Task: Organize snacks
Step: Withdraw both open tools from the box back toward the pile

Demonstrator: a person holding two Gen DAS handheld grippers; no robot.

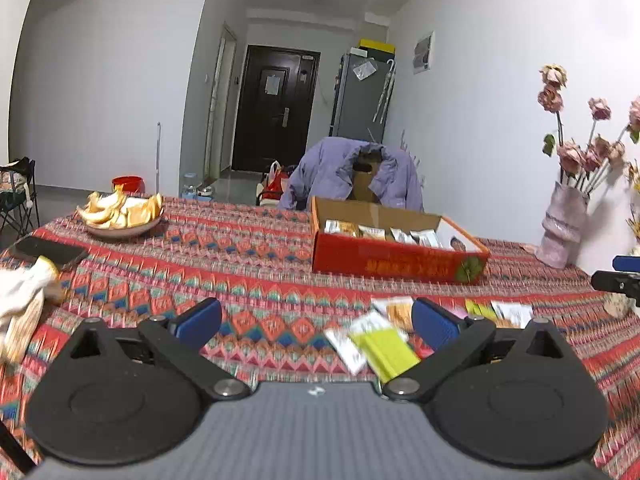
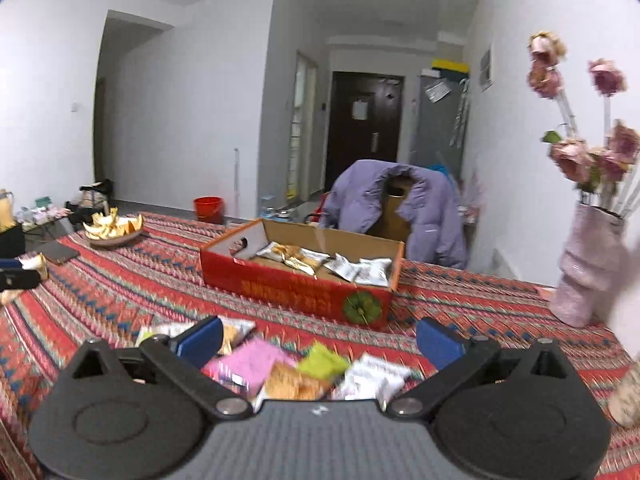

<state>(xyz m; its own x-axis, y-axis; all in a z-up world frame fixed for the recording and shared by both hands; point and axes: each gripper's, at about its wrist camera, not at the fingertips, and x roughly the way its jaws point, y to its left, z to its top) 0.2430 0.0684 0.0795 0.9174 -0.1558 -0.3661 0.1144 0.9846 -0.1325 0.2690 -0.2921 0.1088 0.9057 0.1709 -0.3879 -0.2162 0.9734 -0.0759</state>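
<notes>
A red cardboard box (image 1: 396, 266) (image 2: 296, 294) stands open on the patterned tablecloth with several silver and gold snack packets (image 2: 320, 262) inside. Loose snack packets lie on the cloth in front of it: a yellow-green one (image 1: 386, 346), white ones and an orange one in the left wrist view; pink (image 2: 252, 362), green (image 2: 322, 362), orange (image 2: 296, 384) and white (image 2: 374, 376) ones in the right wrist view. My left gripper (image 1: 316, 322) is open and empty, left of the packets. My right gripper (image 2: 318, 340) is open and empty, just above the loose pile.
A plate of orange peel (image 1: 122, 214) (image 2: 114, 230) sits far left, with a dark phone (image 1: 48, 250) and crumpled tissue (image 1: 24, 300) near it. A pink vase of dried roses (image 1: 566, 224) (image 2: 588, 264) stands at the right. A chair with a purple jacket (image 2: 396, 208) is behind the table.
</notes>
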